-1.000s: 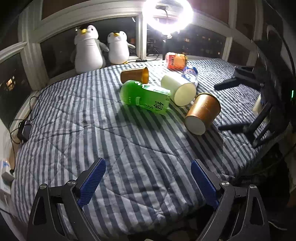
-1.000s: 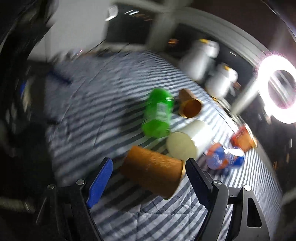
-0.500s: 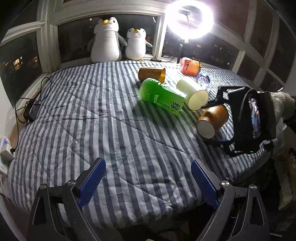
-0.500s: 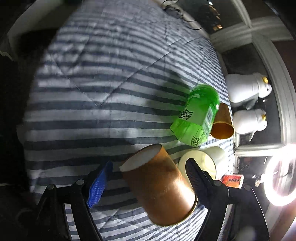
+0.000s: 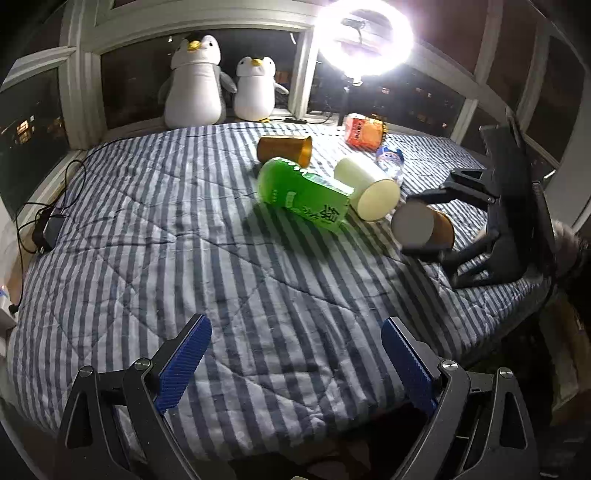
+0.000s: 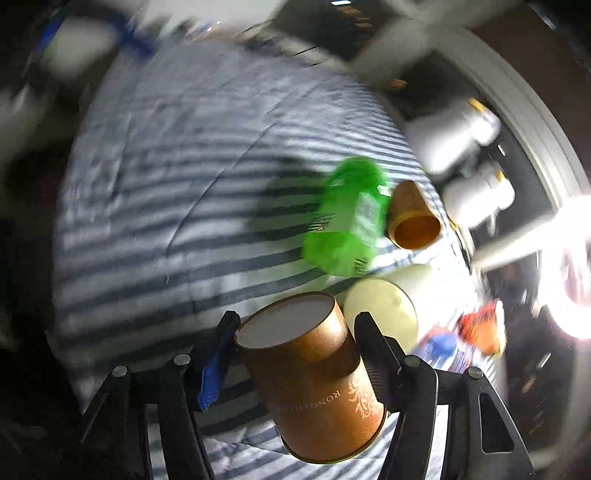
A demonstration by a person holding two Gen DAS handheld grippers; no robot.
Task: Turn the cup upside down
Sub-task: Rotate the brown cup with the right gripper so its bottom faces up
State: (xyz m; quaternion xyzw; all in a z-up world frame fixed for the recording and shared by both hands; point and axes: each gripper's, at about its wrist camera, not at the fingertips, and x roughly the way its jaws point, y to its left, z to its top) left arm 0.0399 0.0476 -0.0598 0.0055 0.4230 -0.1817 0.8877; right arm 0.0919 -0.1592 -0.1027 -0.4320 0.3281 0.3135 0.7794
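A brown paper cup (image 6: 314, 380) with a pale flat base sits between the fingers of my right gripper (image 6: 295, 332), which is shut on it and holds it off the striped bed, base pointing away from the camera. In the left wrist view the same cup (image 5: 423, 225) shows at the right, held by the right gripper (image 5: 428, 225). My left gripper (image 5: 295, 358) is open and empty above the near edge of the bed.
On the striped bedcover (image 5: 184, 229) lie a green bottle (image 5: 303, 194), a cream cup (image 5: 365, 188), a second brown cup (image 5: 284, 149), a water bottle (image 5: 389, 162) and an orange snack bag (image 5: 364, 131). Two plush penguins (image 5: 195, 81) and a ring light (image 5: 364, 35) stand at the window.
My right gripper has closed on the brown cup and lifted it off the bed while turning. The left gripper has hardly moved.
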